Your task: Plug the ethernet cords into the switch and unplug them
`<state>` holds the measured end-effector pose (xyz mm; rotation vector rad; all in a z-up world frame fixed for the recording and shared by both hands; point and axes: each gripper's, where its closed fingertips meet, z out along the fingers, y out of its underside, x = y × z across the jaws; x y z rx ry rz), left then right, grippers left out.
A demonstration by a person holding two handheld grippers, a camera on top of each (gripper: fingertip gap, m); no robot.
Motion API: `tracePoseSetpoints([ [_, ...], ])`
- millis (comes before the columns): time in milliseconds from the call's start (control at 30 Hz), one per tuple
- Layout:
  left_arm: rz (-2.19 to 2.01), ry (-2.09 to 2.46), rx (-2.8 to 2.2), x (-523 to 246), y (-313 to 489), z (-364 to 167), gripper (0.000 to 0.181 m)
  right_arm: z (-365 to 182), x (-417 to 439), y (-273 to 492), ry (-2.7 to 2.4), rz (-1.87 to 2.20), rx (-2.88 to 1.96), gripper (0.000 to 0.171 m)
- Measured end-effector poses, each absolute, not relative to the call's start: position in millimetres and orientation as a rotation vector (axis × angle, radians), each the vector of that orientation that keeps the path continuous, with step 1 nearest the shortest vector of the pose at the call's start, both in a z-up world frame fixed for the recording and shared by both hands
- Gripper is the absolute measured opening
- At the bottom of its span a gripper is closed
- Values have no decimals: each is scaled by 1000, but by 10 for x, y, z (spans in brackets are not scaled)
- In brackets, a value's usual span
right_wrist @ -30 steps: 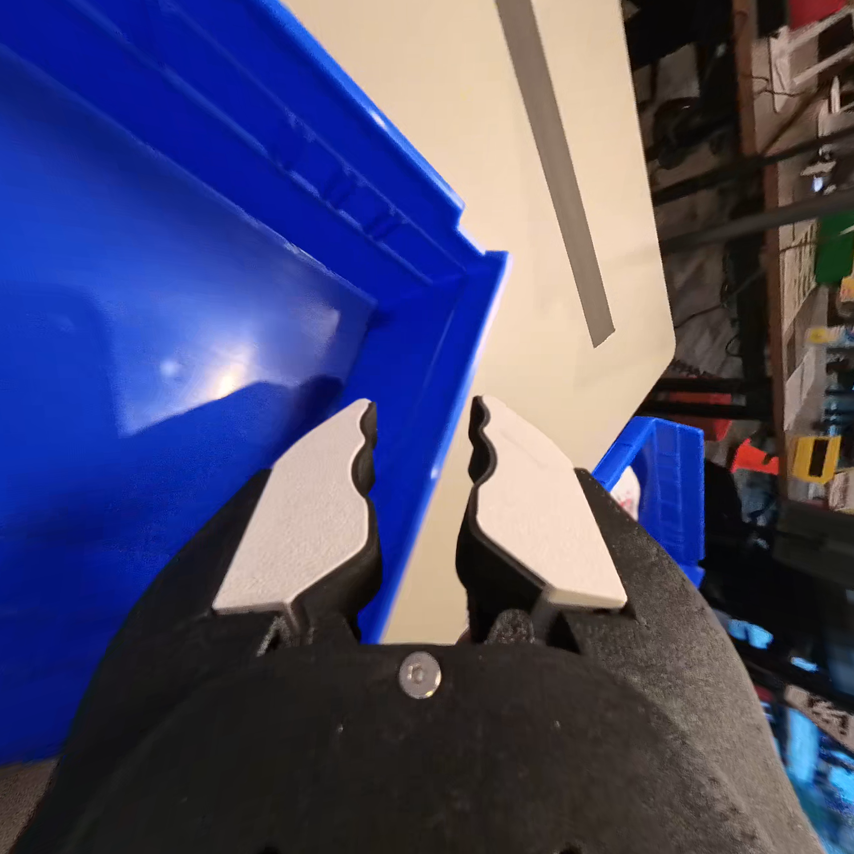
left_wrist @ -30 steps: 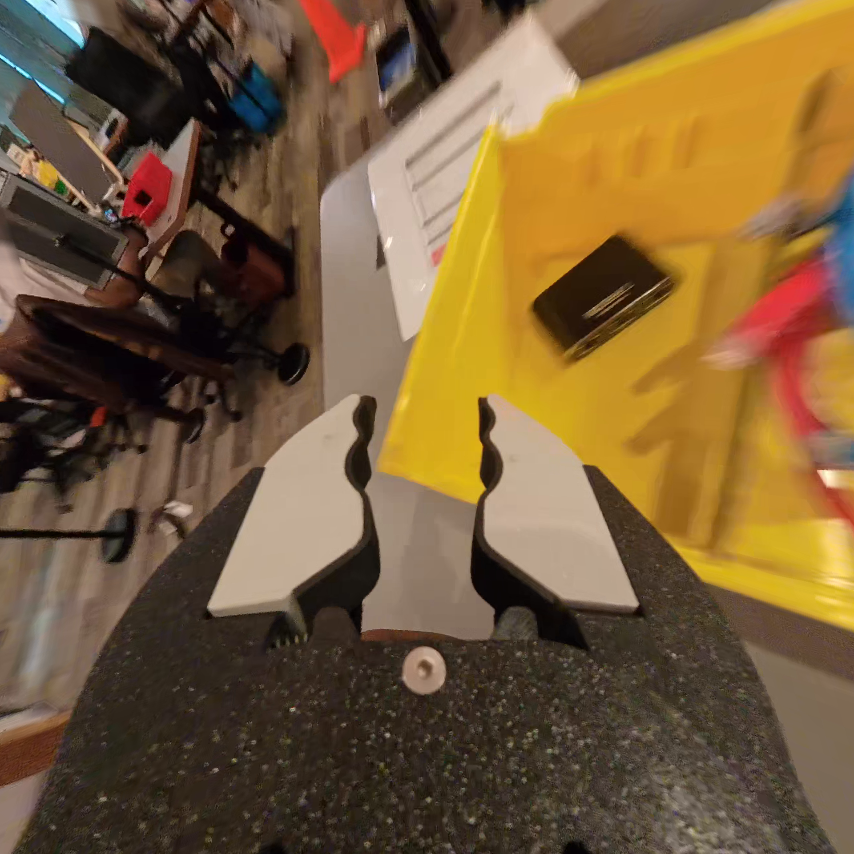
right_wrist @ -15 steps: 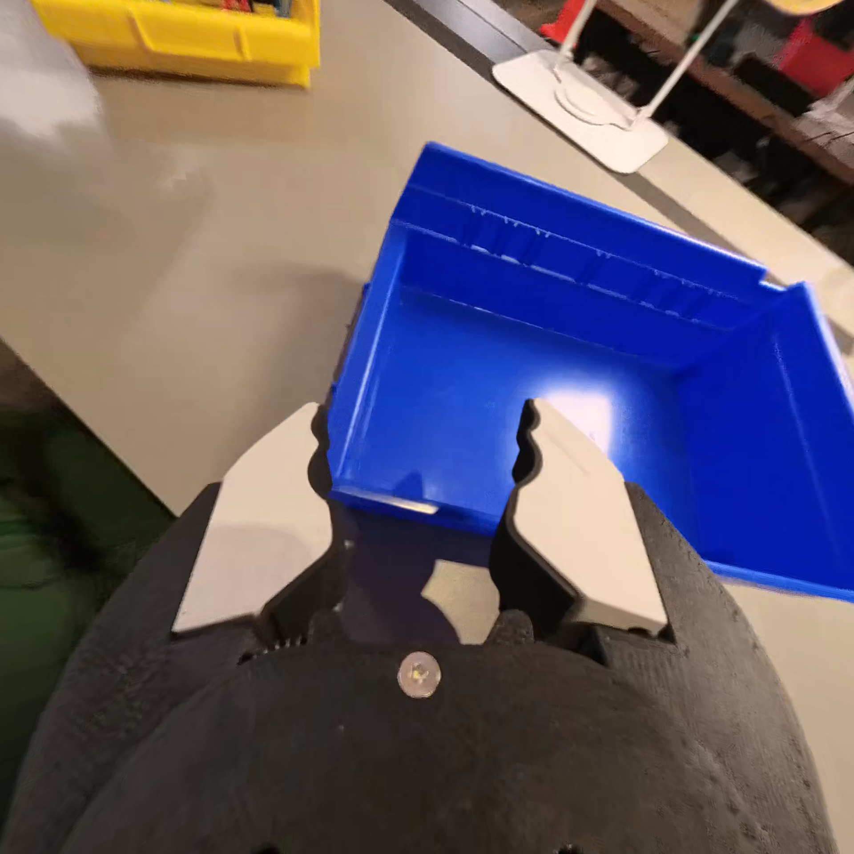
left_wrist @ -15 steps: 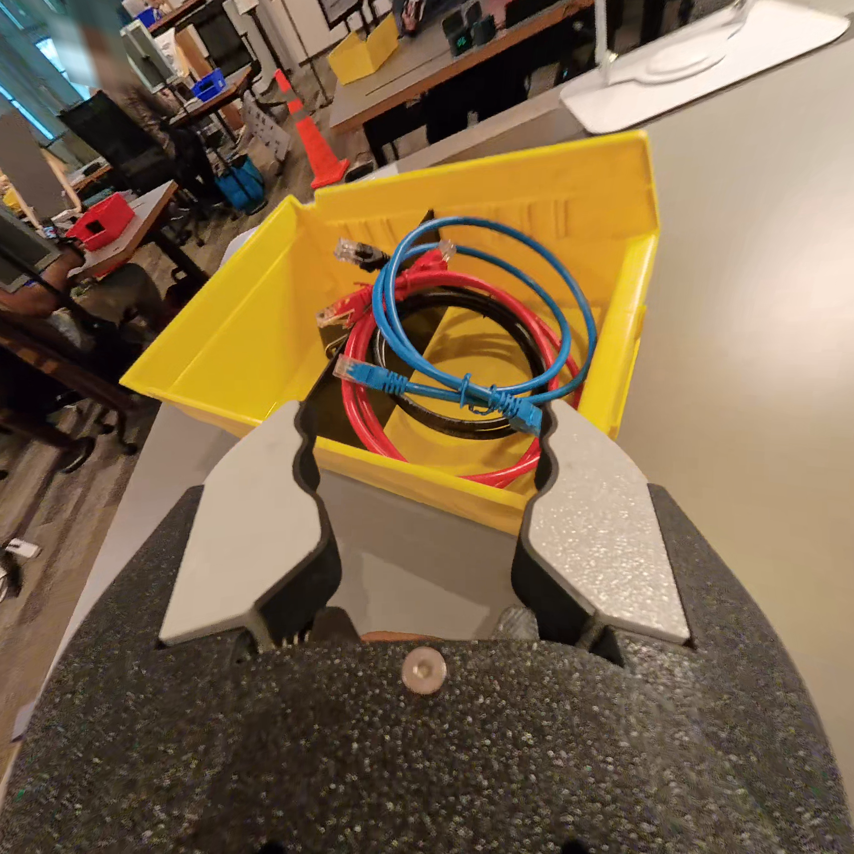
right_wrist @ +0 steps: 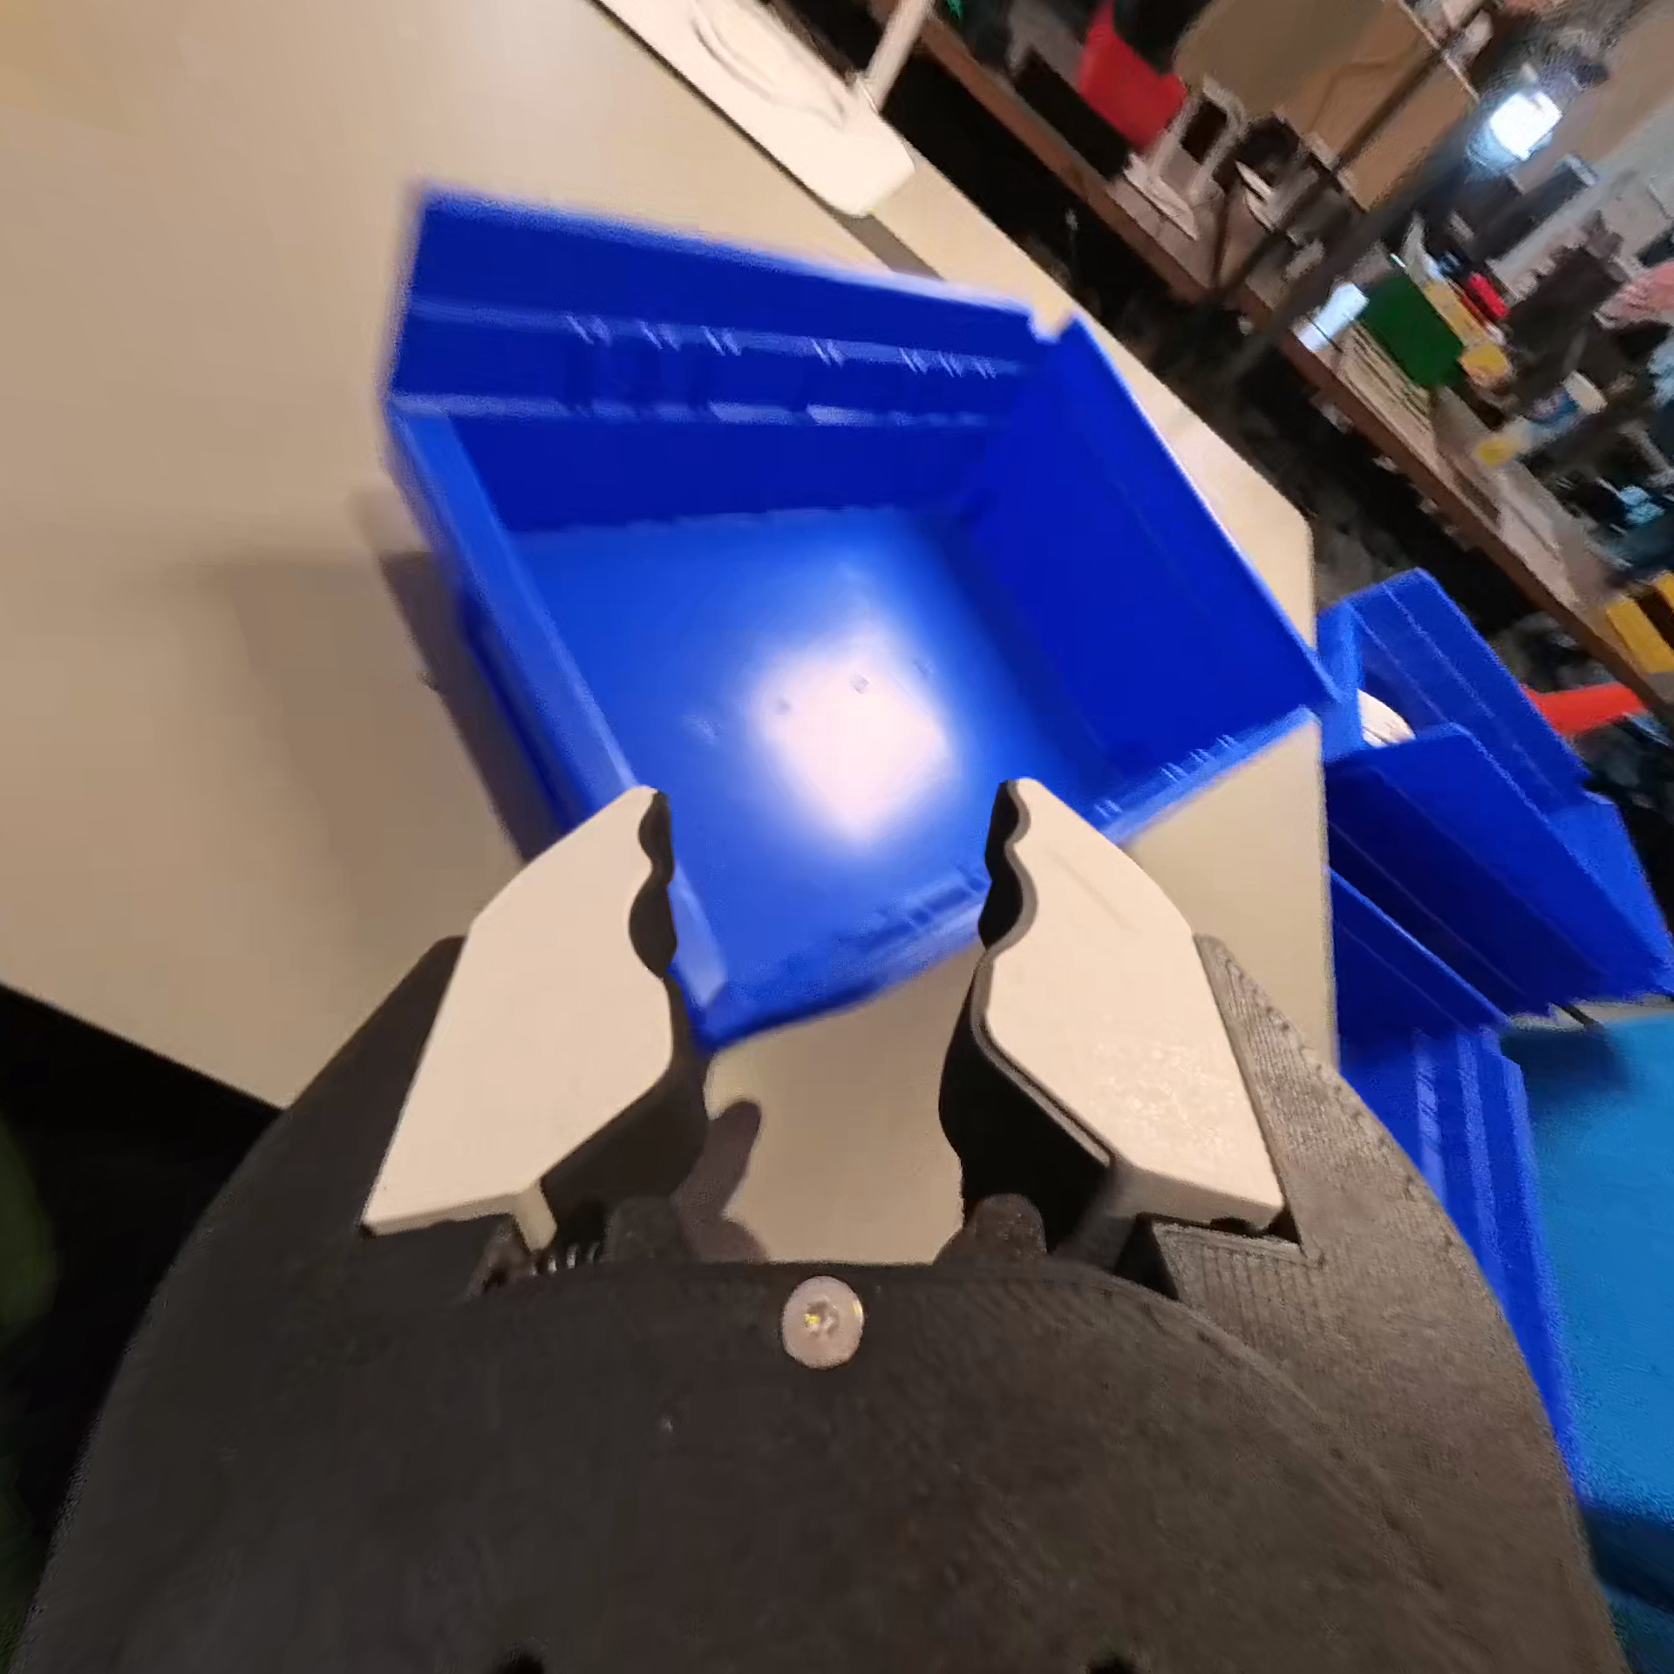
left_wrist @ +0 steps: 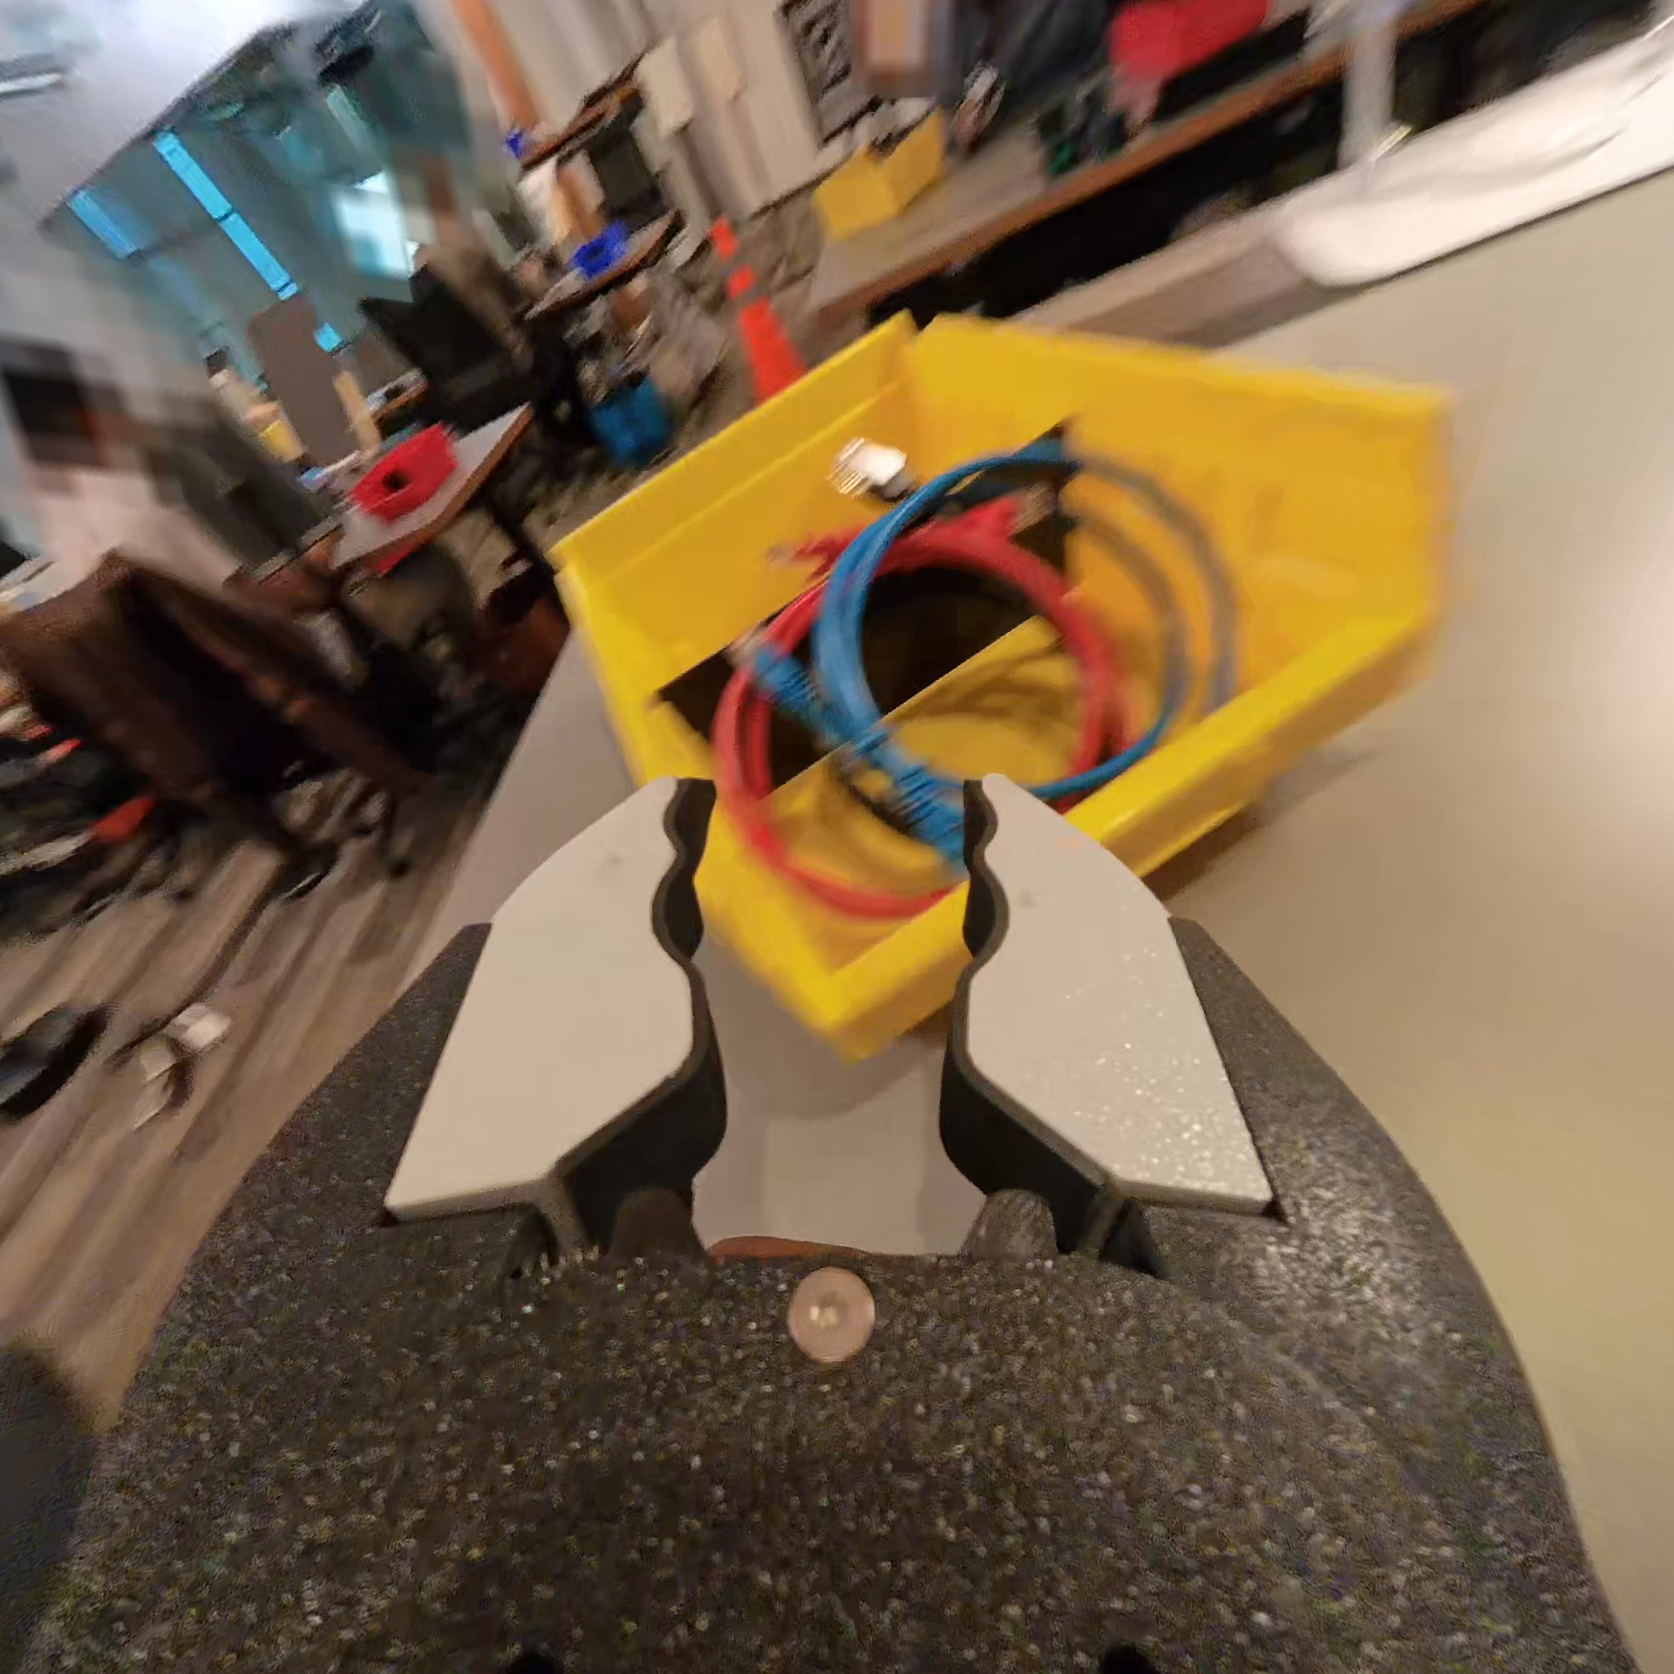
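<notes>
In the left wrist view a yellow bin [left_wrist: 1268,471] stands on the grey table [left_wrist: 1449,1042]. It holds a coiled blue ethernet cord [left_wrist: 851,625], a red cord [left_wrist: 752,752] and a black cord [left_wrist: 1214,616]. A clear plug [left_wrist: 861,471] shows at the bin's far side. My left gripper [left_wrist: 838,797] is open and empty, above the bin's near corner. The switch is not visible now. In the right wrist view my right gripper [right_wrist: 829,806] is open and empty above the near edge of an empty blue bin [right_wrist: 1132,562].
More blue bins [right_wrist: 1486,870] stand past the table's right edge. A white lamp base [right_wrist: 788,109] sits at the table's far side. The table's left edge [left_wrist: 507,788] drops to a floor with chairs and desks. There is about 60 cm between the tips of the two grippers.
Both views swung fast. The left now looks at the yellow bin from farther off and its fingers have narrowed. The right gripper drew back over the blue bin and narrowed a little.
</notes>
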<state>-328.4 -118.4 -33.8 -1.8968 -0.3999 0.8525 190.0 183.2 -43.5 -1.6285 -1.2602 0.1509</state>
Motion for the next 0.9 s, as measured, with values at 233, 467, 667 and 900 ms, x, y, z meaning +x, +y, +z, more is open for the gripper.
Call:
tracePoseSetpoints([
  [233,515,-240,-1877,-2545,78,-450,54,-537,656,1356,-1295,425,-1510,70],
  [467,610,-456,-1962,-2972,549,-768,56,-666,174,1858,-1103,220,-1613,77],
  [667,639,-396,-1972,-2958,282,-822,19,-746,351,1944,-1125,211,-1590,35],
  [900,778,-390,-1987,-2970,-515,-778,6,-751,1213,2185,-1043,148,-1617,18],
])
